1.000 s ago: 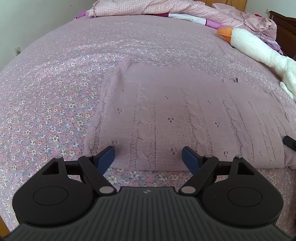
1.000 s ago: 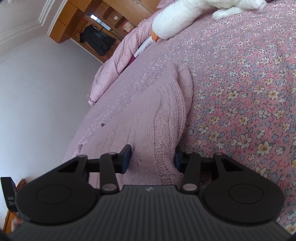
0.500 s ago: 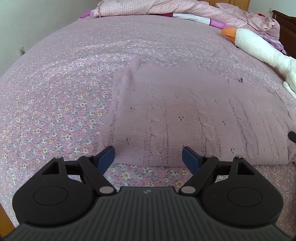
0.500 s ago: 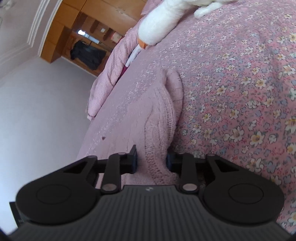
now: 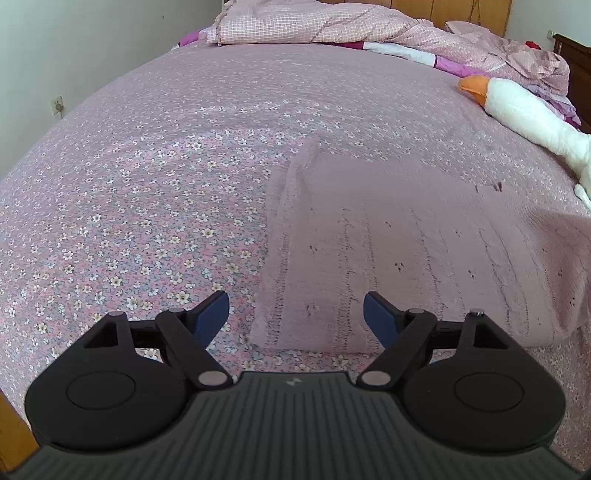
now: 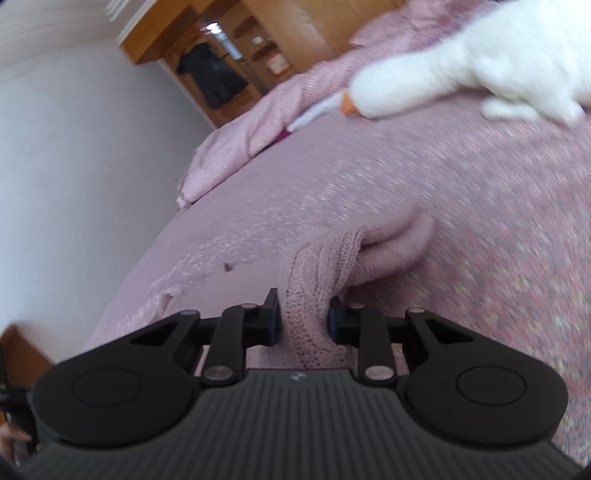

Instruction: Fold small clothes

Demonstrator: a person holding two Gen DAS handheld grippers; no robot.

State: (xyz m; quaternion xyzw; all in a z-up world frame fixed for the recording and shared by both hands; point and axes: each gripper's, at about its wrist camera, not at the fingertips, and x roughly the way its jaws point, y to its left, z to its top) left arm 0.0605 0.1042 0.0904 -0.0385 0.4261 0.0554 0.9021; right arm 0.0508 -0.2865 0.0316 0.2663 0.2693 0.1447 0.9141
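- My right claw point(image 6: 303, 319) is closing on a bunched fold of the pink cable-knit sweater point(image 6: 317, 273); the black pads press the knit from both sides, and the fold stands up between them, lifted off the bed.
- Just past that pinch, a rounded roll of the same sweater, probably a sleeve, sags toward the flowered bedspread point(image 6: 498, 229). This view is blurred, so I cannot make out finer detail of the knit there.
- My left claw point(image 5: 296, 314) stands spread wide, with nothing between its blue-tipped fingers point(image 5: 212, 314). It hovers above the near hem of the sweater point(image 5: 406, 243), and neither finger touches the cloth as far as I can see.
- In the left view the sweater lies mostly flat on the pink floral bedspread point(image 5: 147, 203), its left edge running away from me and its near edge just ahead of the claw. Its right side rises off the bed toward the picture's edge.
- Farther out, a white plush goose with an orange beak point(image 5: 524, 110) lies on the right side of the bed, well apart from the sweater in the left view.
- At the head of the bed, a crumpled pink checked quilt point(image 5: 314, 26) is heaped against the wooden headboard.
- In the right view, a wooden wardrobe point(image 6: 229, 48) stands beyond the bed, with a dark garment hanging inside.
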